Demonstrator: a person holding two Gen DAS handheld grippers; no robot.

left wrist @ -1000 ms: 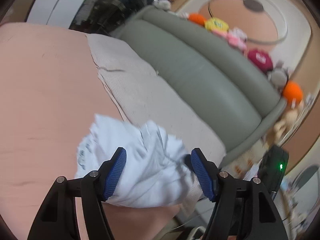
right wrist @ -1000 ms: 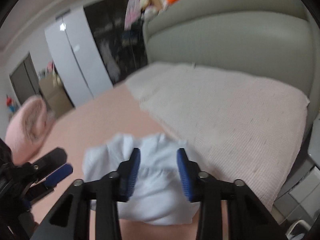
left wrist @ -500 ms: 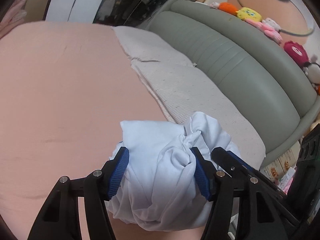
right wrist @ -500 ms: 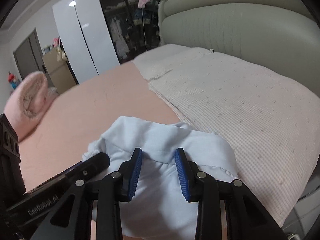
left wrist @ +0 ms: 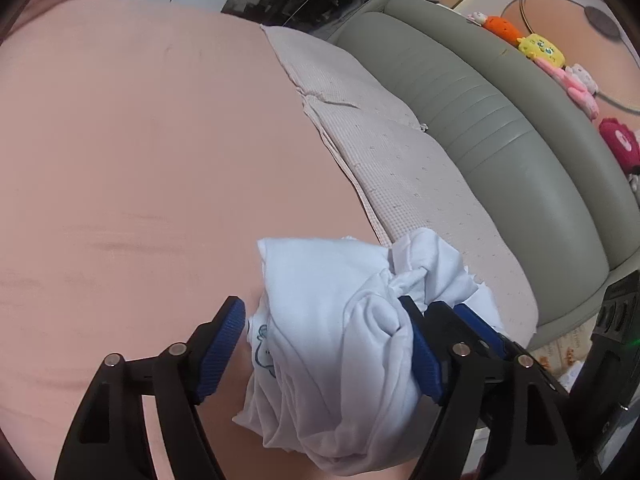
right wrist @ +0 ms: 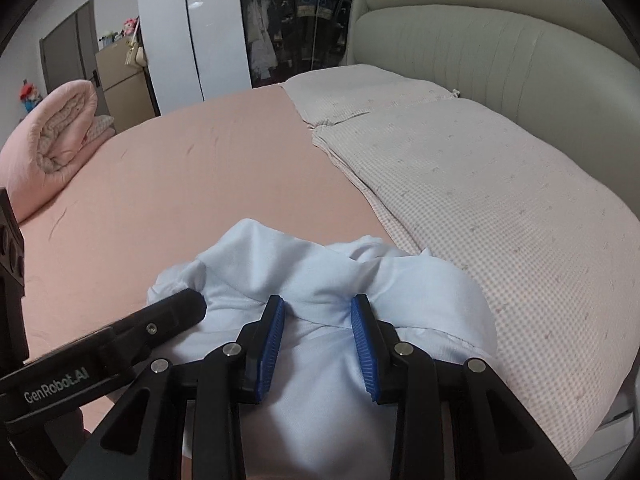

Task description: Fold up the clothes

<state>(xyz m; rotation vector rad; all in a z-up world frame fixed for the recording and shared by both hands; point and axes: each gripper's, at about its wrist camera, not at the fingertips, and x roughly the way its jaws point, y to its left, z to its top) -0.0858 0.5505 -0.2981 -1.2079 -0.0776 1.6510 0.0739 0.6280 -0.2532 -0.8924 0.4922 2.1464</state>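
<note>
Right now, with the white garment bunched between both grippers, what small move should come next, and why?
Probably close the left gripper on the white garment and lift it to shake it open: it lies crumpled on the pink sheet, and the jaws of both the left and the right gripper are open around it.

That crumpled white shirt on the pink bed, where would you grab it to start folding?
Probably the loose edge of the crumpled white cotton shirt facing the checked pillows, coming in from above. That edge stands up in free folds, while the middle is a thick bundle. Both tools are open now, with cloth between their pads.
</note>
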